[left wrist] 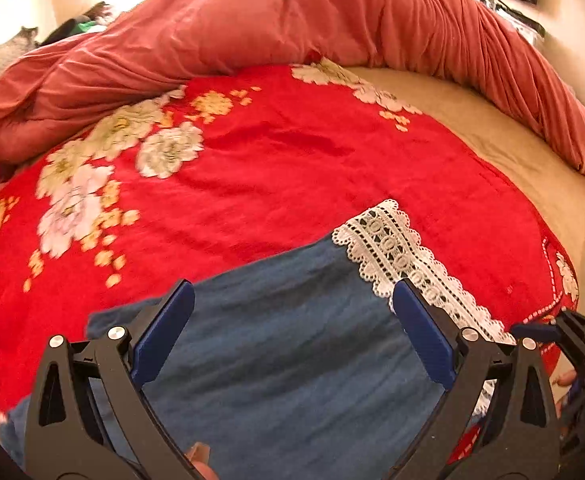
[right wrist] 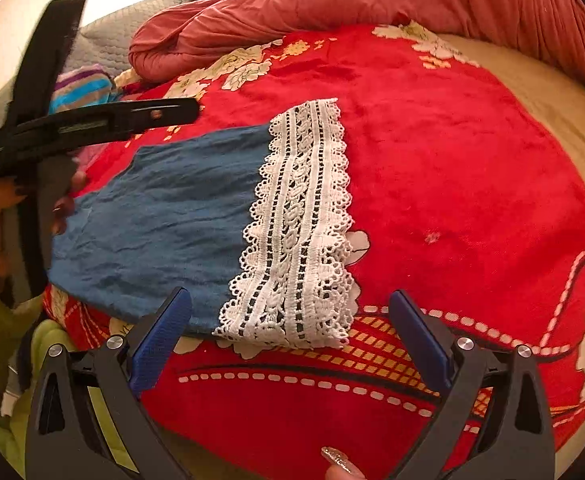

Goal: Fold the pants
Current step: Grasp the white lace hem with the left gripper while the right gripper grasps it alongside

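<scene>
Folded blue pants with a white lace hem lie flat on the red floral blanket. Your left gripper hovers over them, jaws wide apart; your right gripper, jaws likewise spread, sits beside the hem.

Black tool, blue pads

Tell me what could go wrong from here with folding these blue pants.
The white lace hem is full of holes, so a finger of the open right claw might snag it. The red blanket beneath looks plush and could get pinched along with the blue pants. The left claw is also open, gripping nothing.
</scene>
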A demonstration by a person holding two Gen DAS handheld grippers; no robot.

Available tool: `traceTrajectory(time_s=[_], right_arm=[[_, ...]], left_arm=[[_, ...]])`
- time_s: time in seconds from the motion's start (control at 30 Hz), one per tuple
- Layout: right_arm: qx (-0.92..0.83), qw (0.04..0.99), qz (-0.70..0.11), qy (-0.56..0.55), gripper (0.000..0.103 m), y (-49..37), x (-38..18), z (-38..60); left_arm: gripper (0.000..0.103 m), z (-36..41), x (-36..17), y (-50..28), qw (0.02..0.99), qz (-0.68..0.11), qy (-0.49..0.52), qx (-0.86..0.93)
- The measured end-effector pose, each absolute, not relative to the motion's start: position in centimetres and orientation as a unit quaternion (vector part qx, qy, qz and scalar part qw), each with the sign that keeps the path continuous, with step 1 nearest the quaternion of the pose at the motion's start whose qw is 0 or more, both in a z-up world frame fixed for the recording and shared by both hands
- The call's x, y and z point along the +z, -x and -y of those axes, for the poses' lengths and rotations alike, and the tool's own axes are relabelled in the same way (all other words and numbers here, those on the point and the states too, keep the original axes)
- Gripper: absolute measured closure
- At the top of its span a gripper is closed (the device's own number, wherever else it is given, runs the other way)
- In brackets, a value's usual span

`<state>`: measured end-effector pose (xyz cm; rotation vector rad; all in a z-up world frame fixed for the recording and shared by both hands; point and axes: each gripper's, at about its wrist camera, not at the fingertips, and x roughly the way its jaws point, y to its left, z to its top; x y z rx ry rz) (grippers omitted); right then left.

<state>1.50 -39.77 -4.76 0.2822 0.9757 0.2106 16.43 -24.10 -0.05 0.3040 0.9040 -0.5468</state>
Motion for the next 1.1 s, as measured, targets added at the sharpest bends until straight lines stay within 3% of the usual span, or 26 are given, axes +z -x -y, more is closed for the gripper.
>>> traceTrajectory(time_s=[0.1,0.2,0.27,0.33,0.6,0.7,0.77,0.83,0.9,0.97,1.1], right_arm=[[0.104,0.868,-0.464,-0.140,0.004,-1.7,-4.9,39.7],[0.131,0.865,-0.457,-0.159,0.006,-1.8,-4.7,39.6],[0.138,0.862,-0.459,-0.164,0.022,-2.1,-4.8,39.5],[0.137,0.861,-0.460,-0.171,0.023,-2.4,-5.1,39.5],[0.147,0.860,-0.450,-0.189,0.024,-3.7,-5.8,39.5],[0.149,0.861,-0.446,-0.194,0.032,-4.1,-5.9,39.4],[0.149,0.859,-0.447,-0.199,0.043,-4.4,-6.2,39.4],[0.147,0.860,-0.447,-0.199,0.048,-4.5,-6.2,39.3],[0.146,0.860,-0.447,-0.196,0.052,-4.6,-6.2,39.2],[0.149,0.860,-0.448,-0.196,0.068,-4.6,-6.2,39.1],[0.164,0.858,-0.442,-0.204,0.076,-5.0,-5.8,38.7]], left_arm=[[0.010,25.4,-0.8,-17.4,0.847,-0.427,-0.160,-0.274],[0.017,26.5,-1.5,-18.5,0.840,-0.432,-0.170,-0.282],[0.024,27.1,-2.3,-19.5,0.832,-0.442,-0.173,-0.288],[0.032,27.3,-3.0,-20.3,0.825,-0.450,-0.172,-0.296],[0.034,26.9,-6.8,-23.1,0.794,-0.495,-0.123,-0.330],[0.045,27.4,-7.1,-22.7,0.788,-0.495,-0.122,-0.345],[0.068,27.8,-7.1,-22.4,0.781,-0.497,-0.113,-0.361],[0.081,28.3,-7.1,-21.8,0.776,-0.496,-0.114,-0.372],[0.085,28.9,-7.3,-21.2,0.778,-0.490,-0.135,-0.371],[0.089,29.1,-7.4,-21.1,0.779,-0.490,-0.138,-0.366],[0.098,28.6,-6.7,-20.8,0.784,-0.485,-0.133,-0.364]])
